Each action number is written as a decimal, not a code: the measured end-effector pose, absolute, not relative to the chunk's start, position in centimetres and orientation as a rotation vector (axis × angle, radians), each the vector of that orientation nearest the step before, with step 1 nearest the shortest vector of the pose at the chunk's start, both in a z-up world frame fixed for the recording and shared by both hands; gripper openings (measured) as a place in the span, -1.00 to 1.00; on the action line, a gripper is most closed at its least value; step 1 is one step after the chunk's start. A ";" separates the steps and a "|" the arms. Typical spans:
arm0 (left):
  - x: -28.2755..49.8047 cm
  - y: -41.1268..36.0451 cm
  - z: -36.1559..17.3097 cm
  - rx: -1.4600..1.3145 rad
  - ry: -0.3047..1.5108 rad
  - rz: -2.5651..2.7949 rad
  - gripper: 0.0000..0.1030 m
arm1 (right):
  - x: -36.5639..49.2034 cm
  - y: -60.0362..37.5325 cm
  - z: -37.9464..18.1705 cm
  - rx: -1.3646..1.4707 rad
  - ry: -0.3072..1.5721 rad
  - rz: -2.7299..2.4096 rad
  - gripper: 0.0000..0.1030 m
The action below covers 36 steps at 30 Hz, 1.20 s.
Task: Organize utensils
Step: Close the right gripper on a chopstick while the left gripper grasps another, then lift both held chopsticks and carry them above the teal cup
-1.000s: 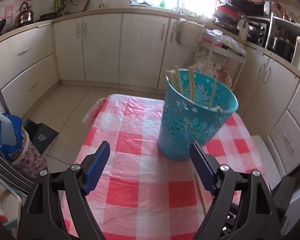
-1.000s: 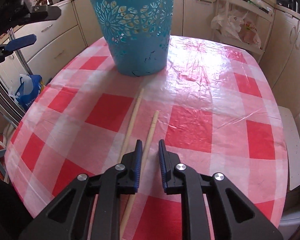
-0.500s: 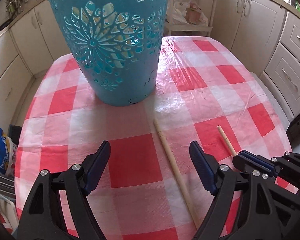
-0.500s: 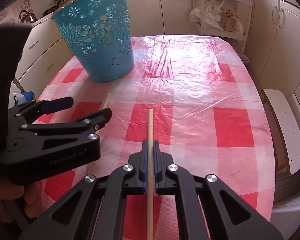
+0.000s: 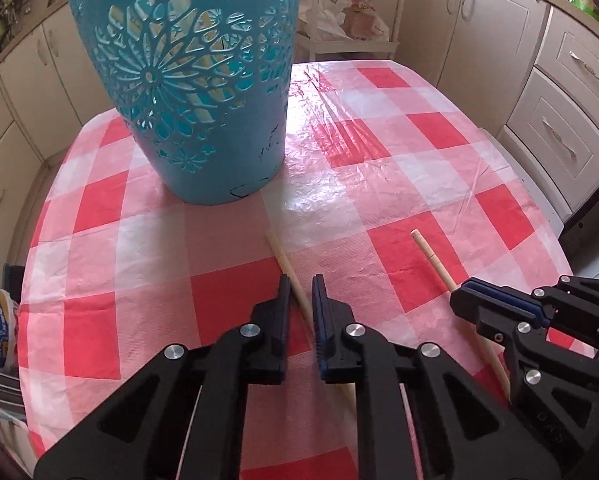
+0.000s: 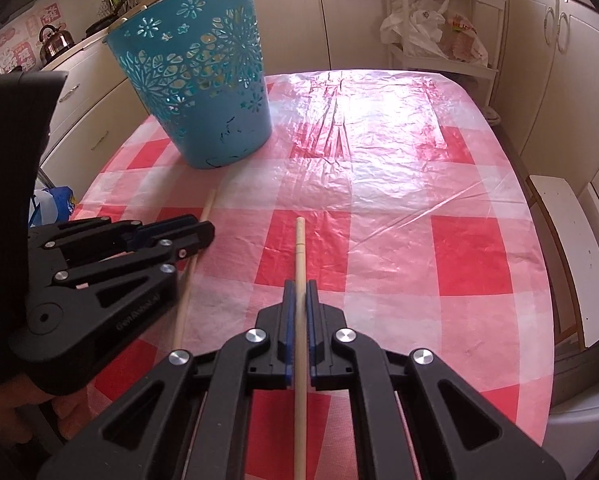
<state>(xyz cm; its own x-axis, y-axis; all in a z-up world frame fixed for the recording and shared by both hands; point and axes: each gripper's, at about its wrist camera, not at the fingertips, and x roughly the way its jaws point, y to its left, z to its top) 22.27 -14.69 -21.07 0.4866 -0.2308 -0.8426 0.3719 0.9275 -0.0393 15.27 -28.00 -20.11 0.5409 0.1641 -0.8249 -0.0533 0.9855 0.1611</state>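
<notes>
My left tongs [image 5: 299,294]: closed on left chopstick [image 5: 285,258]. My right tongs [image 6: 298,300]: clamping right chopstick [image 6: 299,240]. Blue perforated basket [image 6: 203,92]: desk [image 6: 439,200], 11 o'clock.

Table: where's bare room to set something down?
Free: the cloth right of the bin, out to the far and right edges. Crowded: the near left, where the left gripper and right gripper each clamp a chopstick.

Cream cabinets [image 6: 579,92] ring the table [image 6: 419,184]. Behind it stands a white rack [image 6: 439,20] holding what look like bags; a kettle [image 6: 55,38] sits far left.
</notes>
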 end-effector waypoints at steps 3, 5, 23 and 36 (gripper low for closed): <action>22.7 -13.3 -21.0 0.098 1.024 -0.379 -0.90 | 15.3 -27.8 -20.2 0.115 0.998 0.136 -0.88; 23.1 -12.7 -21.1 0.057 1.040 -0.395 -0.90 | 15.4 -27.5 -20.3 0.108 1.003 0.145 -0.88; 22.4 -13.4 -19.1 0.133 0.950 -0.365 -0.90 | 15.6 -28.7 -20.4 0.196 0.986 0.132 -0.88; 20.0 -8.5 -7.9 -0.079 0.512 -0.399 -0.90 | 14.1 -32.1 -16.3 0.489 0.723 0.163 -0.88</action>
